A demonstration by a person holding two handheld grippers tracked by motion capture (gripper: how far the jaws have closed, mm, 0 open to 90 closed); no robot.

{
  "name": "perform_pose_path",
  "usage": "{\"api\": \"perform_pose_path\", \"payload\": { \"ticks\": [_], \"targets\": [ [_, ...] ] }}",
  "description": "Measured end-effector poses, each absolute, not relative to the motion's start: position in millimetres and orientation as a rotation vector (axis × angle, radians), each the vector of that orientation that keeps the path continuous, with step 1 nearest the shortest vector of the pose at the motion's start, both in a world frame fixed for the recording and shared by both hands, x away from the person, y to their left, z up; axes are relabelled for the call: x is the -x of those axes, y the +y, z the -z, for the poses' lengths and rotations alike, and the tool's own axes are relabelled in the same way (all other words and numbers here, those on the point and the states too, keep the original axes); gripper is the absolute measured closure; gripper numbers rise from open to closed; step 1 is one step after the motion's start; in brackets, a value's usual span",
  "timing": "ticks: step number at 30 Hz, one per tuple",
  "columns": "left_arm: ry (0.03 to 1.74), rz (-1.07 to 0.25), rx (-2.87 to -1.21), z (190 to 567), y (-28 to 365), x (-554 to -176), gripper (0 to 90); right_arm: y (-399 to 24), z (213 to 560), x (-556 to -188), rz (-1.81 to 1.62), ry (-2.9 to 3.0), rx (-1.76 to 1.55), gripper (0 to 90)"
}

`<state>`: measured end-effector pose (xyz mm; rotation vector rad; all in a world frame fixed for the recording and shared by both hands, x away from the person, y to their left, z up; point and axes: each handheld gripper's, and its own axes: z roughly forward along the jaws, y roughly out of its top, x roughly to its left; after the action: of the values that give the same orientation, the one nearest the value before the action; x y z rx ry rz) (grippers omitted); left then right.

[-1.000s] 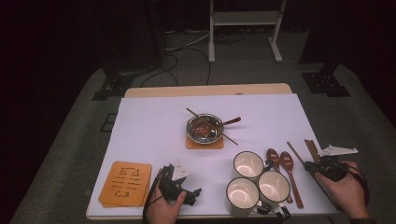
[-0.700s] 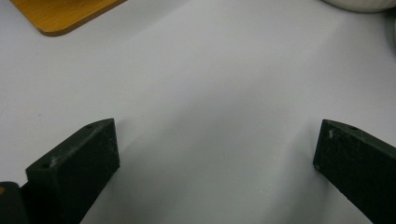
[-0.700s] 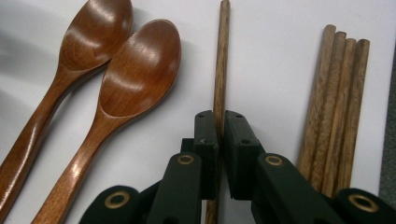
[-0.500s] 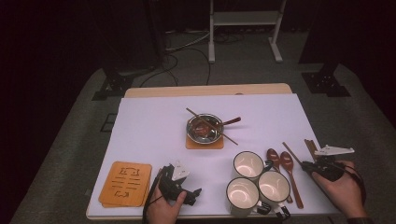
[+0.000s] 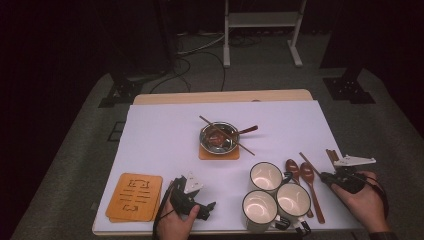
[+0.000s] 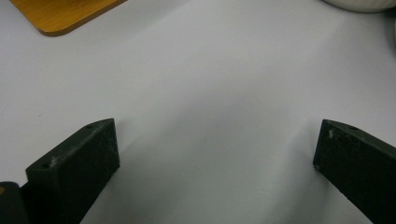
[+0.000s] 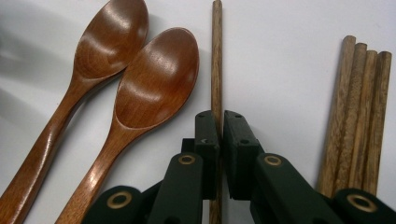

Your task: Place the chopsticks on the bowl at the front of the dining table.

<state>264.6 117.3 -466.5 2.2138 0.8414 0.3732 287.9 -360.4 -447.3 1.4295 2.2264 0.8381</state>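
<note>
Lying beside two spoons (image 7: pixel 116 107): five chopsticks (image 7: pixel 217 60)

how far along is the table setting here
Done: one metal bowl sits on a coaster with chopsticks and a spoon across it. In hand: the right gripper is clamped on a single chopstick lying beside the two wooden spoons. Left: three mugs, the spoons, a bundle of chopsticks and the stacked coasters look unplaced. The left gripper is open over bare table.

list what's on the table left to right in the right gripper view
left spoon → right spoon → single chopstick, clamped in the right gripper → bundle of four chopsticks
</note>
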Motion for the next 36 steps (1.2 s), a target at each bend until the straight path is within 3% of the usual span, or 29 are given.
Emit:
{"api": "perform_pose_path", "payload": {
  "ticks": [36],
  "targets": [
    [0.842,-0.373,-2.213,466.5,117.2,-264.5,0.0,-355.8,438.9,-299.0,-0.892,2.190,-1.445,84.2]
  ]
}}
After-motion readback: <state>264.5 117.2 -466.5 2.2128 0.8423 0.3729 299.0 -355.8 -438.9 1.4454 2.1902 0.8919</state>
